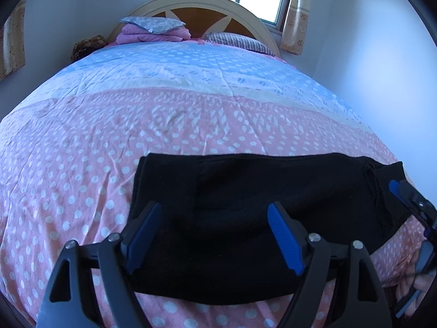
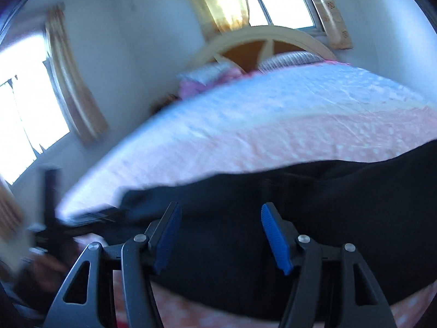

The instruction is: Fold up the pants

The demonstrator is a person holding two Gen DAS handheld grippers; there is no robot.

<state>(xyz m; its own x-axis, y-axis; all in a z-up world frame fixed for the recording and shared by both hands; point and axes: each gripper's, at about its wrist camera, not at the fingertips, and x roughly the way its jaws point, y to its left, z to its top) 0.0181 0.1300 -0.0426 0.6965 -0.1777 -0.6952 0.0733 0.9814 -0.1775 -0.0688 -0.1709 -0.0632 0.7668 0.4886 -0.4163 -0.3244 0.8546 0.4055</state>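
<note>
The black pants (image 1: 245,213) lie folded in a wide rectangle near the front edge of the bed. My left gripper (image 1: 215,218) is open and empty, hovering over the pants' front left part. My right gripper (image 2: 221,218) is open and empty above the pants (image 2: 314,213); that view is blurred. The right gripper also shows at the right edge of the left wrist view (image 1: 409,199), by the pants' right end. A thinner flap of black cloth (image 1: 387,191) sticks out there.
The bed has a pink and blue polka-dot sheet (image 1: 136,125). At the headboard (image 1: 207,5) lie a pink folded blanket with a floral pillow (image 1: 153,30) and a striped pillow (image 1: 240,42). White walls and curtained windows (image 2: 24,114) surround the bed.
</note>
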